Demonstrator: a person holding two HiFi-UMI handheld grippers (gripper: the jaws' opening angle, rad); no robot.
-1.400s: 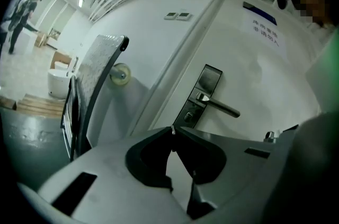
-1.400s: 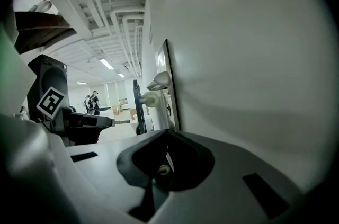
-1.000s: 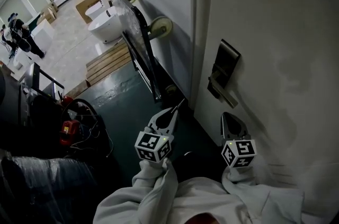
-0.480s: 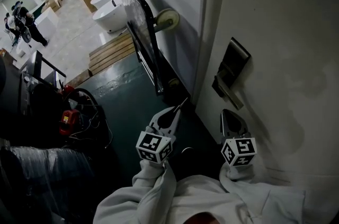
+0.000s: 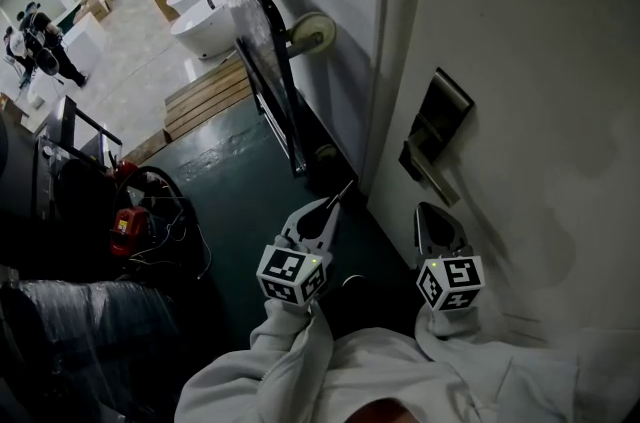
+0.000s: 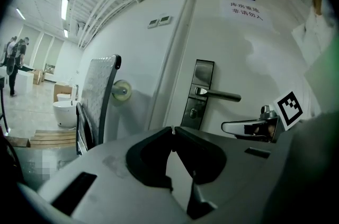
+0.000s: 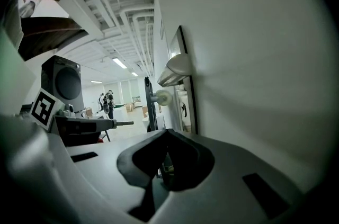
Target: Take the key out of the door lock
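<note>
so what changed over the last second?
Nothing was taken hold of or let go. Only the head view drifted a little. The left tongs and right tongs stayed shut and in place, short of the lock plate.

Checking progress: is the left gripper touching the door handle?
Apart. The head view shows the left gripper well clear of the door handle, with dark floor and the door's edge between them.
</note>
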